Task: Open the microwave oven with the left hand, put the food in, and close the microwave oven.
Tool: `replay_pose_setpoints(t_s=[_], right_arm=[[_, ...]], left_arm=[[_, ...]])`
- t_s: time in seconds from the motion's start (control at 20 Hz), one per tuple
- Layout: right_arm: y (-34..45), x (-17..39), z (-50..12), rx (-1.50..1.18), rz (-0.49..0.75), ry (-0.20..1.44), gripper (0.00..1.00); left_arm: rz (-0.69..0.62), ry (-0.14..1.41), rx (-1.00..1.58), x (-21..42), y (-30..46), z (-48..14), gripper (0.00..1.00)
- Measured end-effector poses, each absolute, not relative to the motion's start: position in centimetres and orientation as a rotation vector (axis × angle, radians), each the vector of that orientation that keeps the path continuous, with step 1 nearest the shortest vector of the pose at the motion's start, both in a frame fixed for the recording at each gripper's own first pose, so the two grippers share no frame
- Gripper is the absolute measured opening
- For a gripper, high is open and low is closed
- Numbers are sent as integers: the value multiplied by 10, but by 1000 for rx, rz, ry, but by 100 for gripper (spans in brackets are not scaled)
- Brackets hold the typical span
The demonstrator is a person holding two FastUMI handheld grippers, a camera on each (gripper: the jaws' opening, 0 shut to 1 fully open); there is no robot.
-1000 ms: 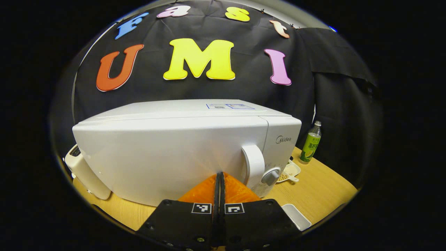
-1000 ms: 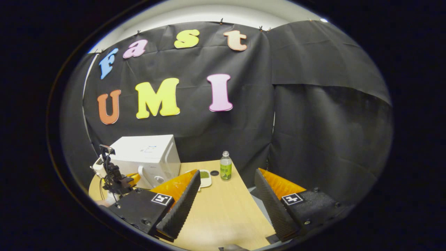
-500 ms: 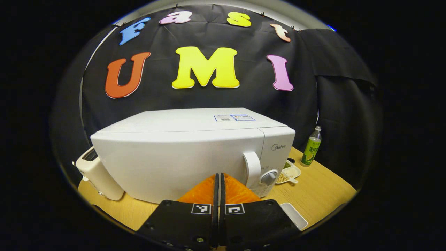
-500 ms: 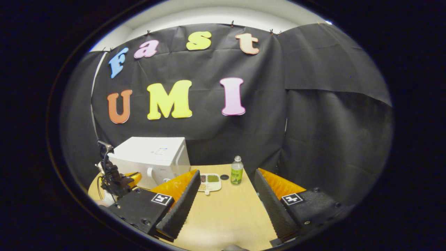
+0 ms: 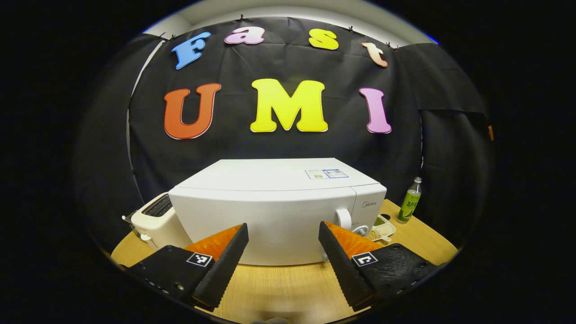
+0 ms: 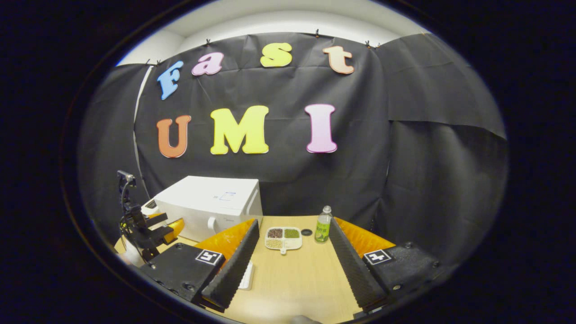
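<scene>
Grippers, left (image 5: 283,234) and right (image 6: 292,231), ribbed black-and-orange wedges spread wide before glossy boxy white microwave (image 5: 274,211).

Toaster (image 5: 155,220), green bottle (image 6: 322,224), wooden table (image 6: 297,279)

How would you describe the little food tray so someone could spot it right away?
Find the big white microwave on the wooden table. To its right lies a small white tray, beside a green bottle. It alone is split into compartments of dark, green and pale grains.
</scene>
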State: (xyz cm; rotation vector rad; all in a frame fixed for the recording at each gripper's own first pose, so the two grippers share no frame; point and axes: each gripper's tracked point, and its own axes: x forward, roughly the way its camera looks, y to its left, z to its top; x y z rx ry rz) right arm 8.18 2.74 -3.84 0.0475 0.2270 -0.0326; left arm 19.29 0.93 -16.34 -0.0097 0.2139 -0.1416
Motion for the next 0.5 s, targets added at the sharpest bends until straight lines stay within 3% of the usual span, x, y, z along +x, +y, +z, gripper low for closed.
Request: replay_pose_setpoints(t_s=[0.4, 0.45, 0.5], right_arm=[[43, 87, -41, 32, 9, 192, 99], [45, 87, -41, 33, 11, 190, 92], [45, 86, -42, 33, 11, 187, 92]], left_arm=[[-95, 165, 7, 132, 43, -113, 96], [-87, 164, 9, 123, 50, -106, 96], [-82, 155, 11, 113, 56, -99, 96]])
